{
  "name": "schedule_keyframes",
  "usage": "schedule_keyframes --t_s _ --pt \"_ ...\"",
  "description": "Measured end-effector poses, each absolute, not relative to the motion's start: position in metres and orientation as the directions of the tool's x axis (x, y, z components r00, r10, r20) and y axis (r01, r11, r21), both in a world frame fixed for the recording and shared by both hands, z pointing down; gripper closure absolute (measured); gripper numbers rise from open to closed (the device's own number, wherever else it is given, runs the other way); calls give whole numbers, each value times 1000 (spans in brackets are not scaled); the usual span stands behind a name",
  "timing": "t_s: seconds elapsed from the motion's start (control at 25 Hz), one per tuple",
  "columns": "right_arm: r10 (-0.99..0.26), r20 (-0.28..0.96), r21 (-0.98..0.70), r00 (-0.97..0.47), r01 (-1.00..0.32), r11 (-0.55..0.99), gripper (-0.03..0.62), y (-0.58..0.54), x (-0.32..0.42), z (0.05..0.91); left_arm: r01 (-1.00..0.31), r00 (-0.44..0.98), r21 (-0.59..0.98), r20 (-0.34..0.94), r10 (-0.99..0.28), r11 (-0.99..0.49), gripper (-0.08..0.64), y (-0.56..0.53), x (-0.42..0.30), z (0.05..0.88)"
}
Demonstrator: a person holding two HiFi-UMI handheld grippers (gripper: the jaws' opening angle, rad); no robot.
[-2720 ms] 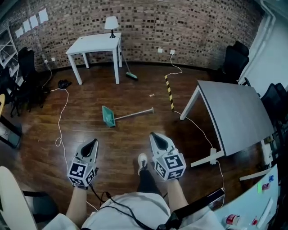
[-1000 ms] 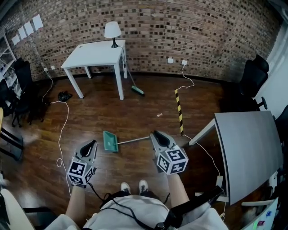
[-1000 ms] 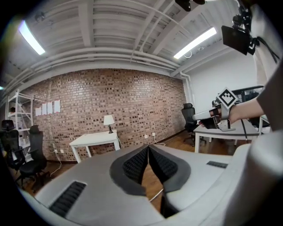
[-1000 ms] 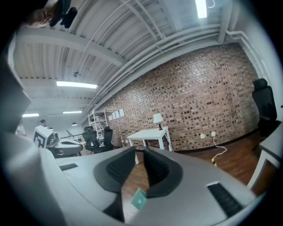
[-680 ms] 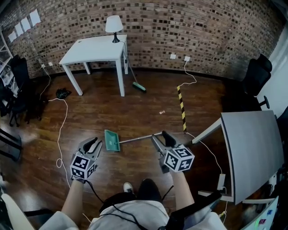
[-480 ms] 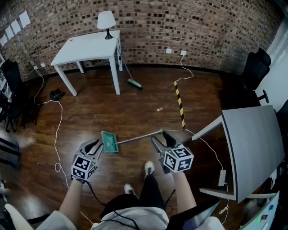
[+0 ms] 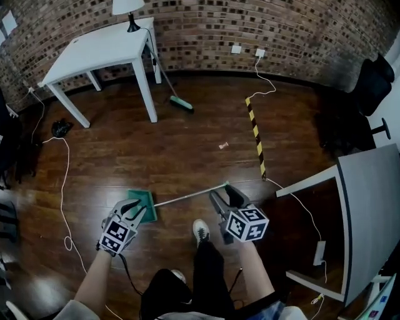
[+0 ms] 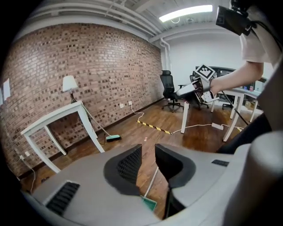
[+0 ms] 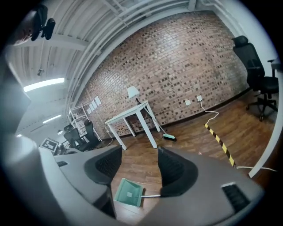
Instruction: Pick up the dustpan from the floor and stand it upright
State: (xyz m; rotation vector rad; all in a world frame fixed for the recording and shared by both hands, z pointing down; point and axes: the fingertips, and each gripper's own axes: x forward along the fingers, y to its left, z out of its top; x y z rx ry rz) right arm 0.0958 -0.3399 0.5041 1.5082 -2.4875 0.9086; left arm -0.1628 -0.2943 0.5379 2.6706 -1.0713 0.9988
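Left jaws: on your left gripper (image 7: pixel 133 208) they stand apart with nothing between the pads. Through the gap you see bare floor (image 7: pixel 187 150) and the thin handle of the dustpan (image 7: pixel 140 195) lying beyond.
Right jaws: your right gripper (image 7: pixel 220 190) is released too, with a wider gap than the left and nothing in it. The green pan shows low in that gap, down on the floor beyond.
Dustpan: it lies flat on the floor, not yet upright. The pan is at the left, partly covered by your left gripper in the head view. The handle runs right and slightly far, ending at your right gripper's tips. Whether either gripper touches it, I cannot tell.
Near you: your shoe (image 7: pixel 200 230) is on the floor between the two grippers.
Floor: dark wood boards. A white cable (image 7: pixel 62 187) loops along the left. A yellow-and-black striped strip (image 7: pixel 255 134) lies far right of the dustpan.
Far side: a white surface (image 7: pixel 106 47) stands against the brick wall (image 7: pixel 281 25) with a lamp (image 7: pixel 128 7) on it. A broom (image 7: pixel 181 104) leans at its right, with the head on the floor.
Right side: the corner of a grey table (image 7: pixel 375 200), and a black chair (image 7: pixel 375 75) farther back.
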Motion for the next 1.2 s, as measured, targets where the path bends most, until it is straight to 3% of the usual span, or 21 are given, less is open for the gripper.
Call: schedule_keyframes --t_s 0.76,1.2 --pt "-769 355 -706 -532 -691 153 323 -409 113 942 -538 612 62 715 -339 -841 439 -392 -129 937" --pt "-741 341 -786 -579 -608 113 314 -422 99 1052 -449 584 110 787 -198 -887 414 -389 -117 1061"
